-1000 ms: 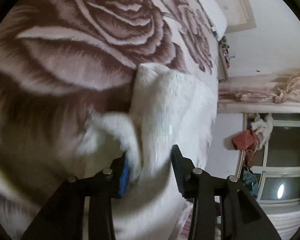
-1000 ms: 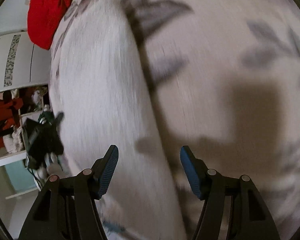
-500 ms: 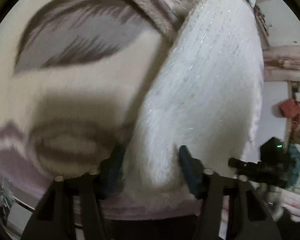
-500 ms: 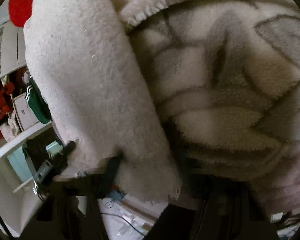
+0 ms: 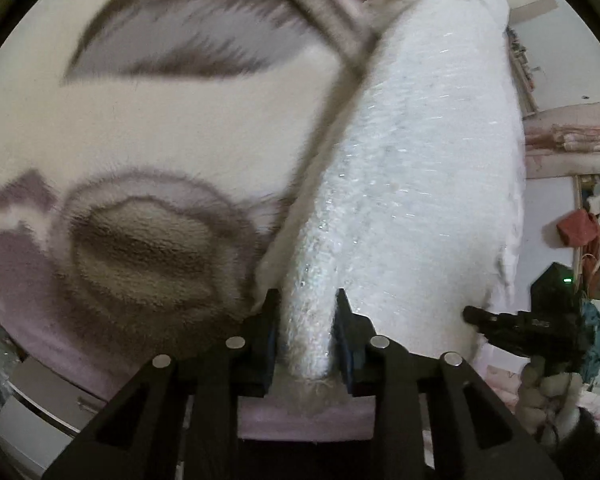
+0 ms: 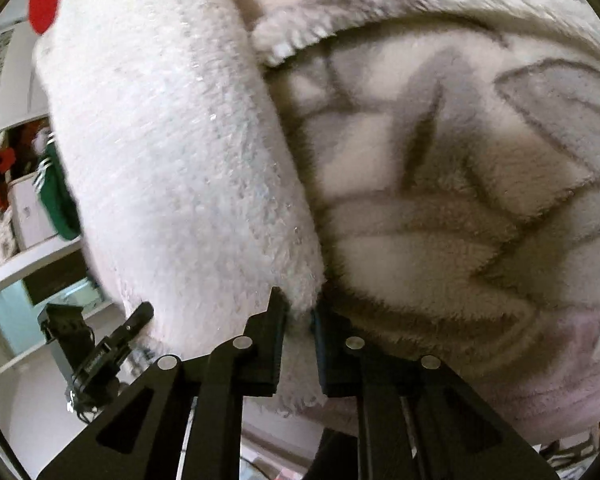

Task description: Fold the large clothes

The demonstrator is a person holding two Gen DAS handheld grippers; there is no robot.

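White fuzzy garment [image 5: 412, 184] pinched between each hand-held gripper's pads, left [image 5: 305, 332] loosening, right [image 6: 300, 330] tightening.

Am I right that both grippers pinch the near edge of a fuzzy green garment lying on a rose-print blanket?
Not quite: the garment is white, not green, as both wrist views show. The left gripper and the right gripper do each have its near edge between their pads, and it lies on the rose-print blanket.
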